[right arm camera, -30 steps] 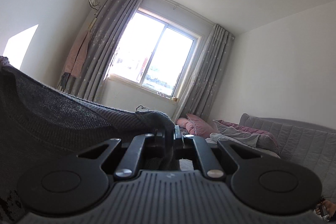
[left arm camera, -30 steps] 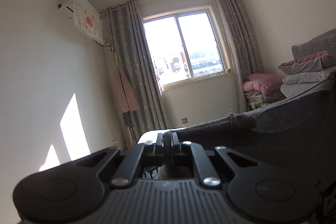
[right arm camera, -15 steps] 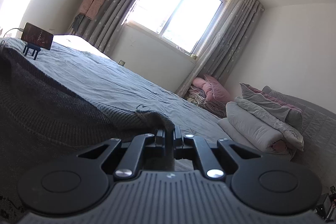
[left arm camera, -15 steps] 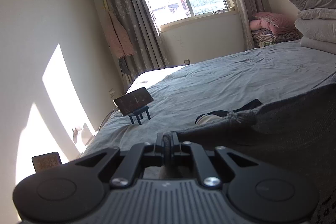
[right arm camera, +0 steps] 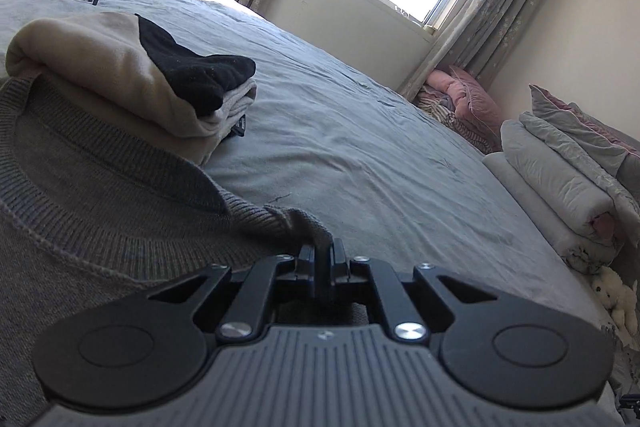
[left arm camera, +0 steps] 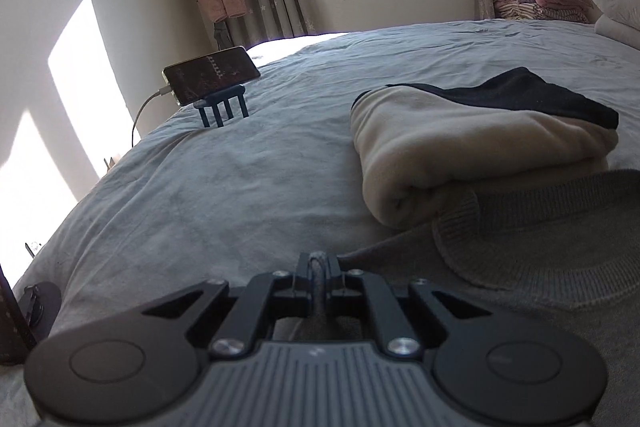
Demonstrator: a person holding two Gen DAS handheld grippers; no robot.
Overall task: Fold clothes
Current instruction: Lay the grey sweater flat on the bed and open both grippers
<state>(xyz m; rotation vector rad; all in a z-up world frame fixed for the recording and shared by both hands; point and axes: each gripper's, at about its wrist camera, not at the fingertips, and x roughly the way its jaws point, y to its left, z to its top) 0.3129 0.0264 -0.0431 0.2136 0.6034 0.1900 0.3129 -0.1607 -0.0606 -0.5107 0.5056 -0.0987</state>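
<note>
A grey knit sweater (left arm camera: 540,227) lies spread on the grey bed (left arm camera: 240,187), its ribbed neckline facing the far side. My left gripper (left arm camera: 318,261) is shut on the sweater's left shoulder edge, low over the sheet. In the right wrist view the same sweater (right arm camera: 100,195) fills the left, and my right gripper (right arm camera: 322,251) is shut on its right shoulder edge. Just beyond the neckline sits a folded pile: a beige garment (left arm camera: 460,147) with a black one (left arm camera: 532,95) on top; the beige garment (right arm camera: 100,67) and the black one (right arm camera: 192,75) also show in the right wrist view.
A phone on a small blue stand (left arm camera: 212,79) is at the bed's far left, with a cable running off the edge. Folded quilts and pillows (right arm camera: 560,167) are stacked at the right. Window, curtains and wall lie beyond. Open sheet (right arm camera: 360,147) stretches right of the pile.
Both grippers have come down from held high, facing the window, to just above the bed. The sweater, hanging between them before, now lies flat on the sheet near the folded pile.
</note>
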